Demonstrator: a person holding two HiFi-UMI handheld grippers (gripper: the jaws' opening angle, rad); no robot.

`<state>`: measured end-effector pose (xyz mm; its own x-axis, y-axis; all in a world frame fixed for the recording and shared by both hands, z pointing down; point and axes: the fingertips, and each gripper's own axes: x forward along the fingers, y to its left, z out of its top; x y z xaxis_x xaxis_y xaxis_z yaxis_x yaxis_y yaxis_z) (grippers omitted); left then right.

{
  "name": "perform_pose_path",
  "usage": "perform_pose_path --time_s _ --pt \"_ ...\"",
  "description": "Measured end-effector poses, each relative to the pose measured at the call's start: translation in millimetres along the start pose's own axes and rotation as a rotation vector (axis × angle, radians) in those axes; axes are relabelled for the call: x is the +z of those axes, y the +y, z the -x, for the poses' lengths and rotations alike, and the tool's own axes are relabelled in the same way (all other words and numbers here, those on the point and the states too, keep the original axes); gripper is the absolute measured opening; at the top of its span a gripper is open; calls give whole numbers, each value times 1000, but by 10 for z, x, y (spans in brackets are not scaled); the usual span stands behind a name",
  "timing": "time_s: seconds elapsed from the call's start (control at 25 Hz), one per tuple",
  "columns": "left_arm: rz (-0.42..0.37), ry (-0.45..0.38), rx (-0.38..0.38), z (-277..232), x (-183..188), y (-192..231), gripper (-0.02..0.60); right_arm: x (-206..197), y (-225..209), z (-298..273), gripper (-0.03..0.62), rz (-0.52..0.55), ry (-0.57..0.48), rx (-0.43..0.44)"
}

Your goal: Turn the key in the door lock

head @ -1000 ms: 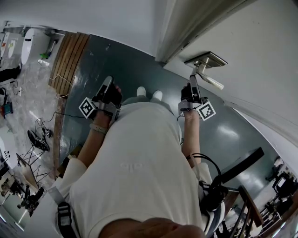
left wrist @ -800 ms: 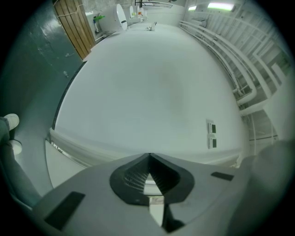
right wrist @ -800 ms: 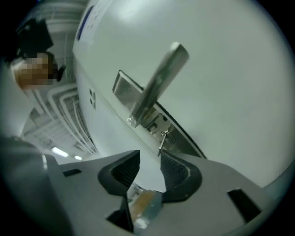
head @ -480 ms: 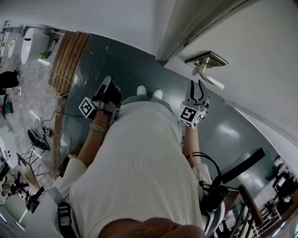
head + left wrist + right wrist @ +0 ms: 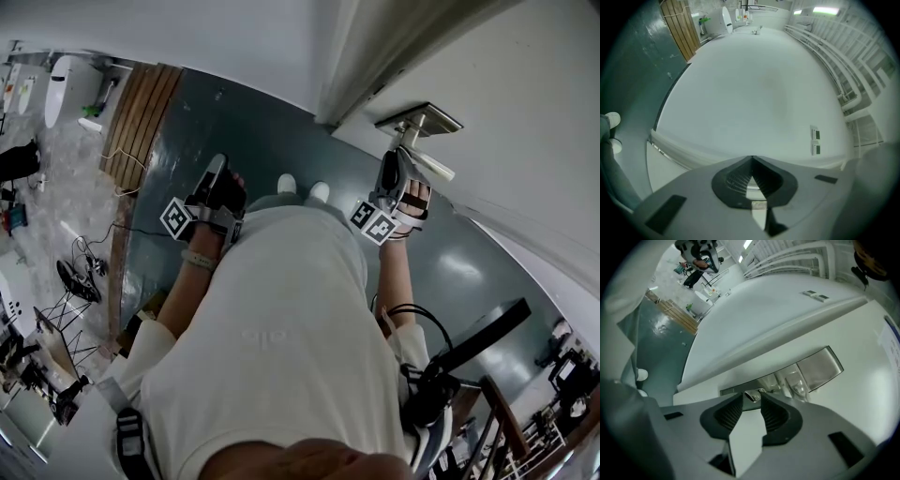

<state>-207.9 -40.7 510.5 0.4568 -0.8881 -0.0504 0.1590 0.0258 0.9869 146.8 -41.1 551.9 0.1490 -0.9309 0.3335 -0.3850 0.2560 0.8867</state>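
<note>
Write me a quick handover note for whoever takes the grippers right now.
Left gripper: shut, empty, facing a bare wall.
Right gripper: appears closed on the key, which sits in the door beside the lock plate.
Done: key reached and gripped.
Left: finish the turn. How far the lock has turned cannot be told.

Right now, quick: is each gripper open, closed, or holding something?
Left gripper: closed, nothing in it.
Right gripper: closed on the key.
</note>
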Motion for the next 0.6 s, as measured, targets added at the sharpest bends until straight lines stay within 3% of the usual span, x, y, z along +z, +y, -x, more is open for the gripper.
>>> perform_pose_path --time_s 0.2,0.6 --pt "6 -9 -2 25 21 7 8 33 42 -109 124 45 38 13" --pt "17 -35 -7 70 86 -4 8 74 -10 -189 123 38 84 -16"
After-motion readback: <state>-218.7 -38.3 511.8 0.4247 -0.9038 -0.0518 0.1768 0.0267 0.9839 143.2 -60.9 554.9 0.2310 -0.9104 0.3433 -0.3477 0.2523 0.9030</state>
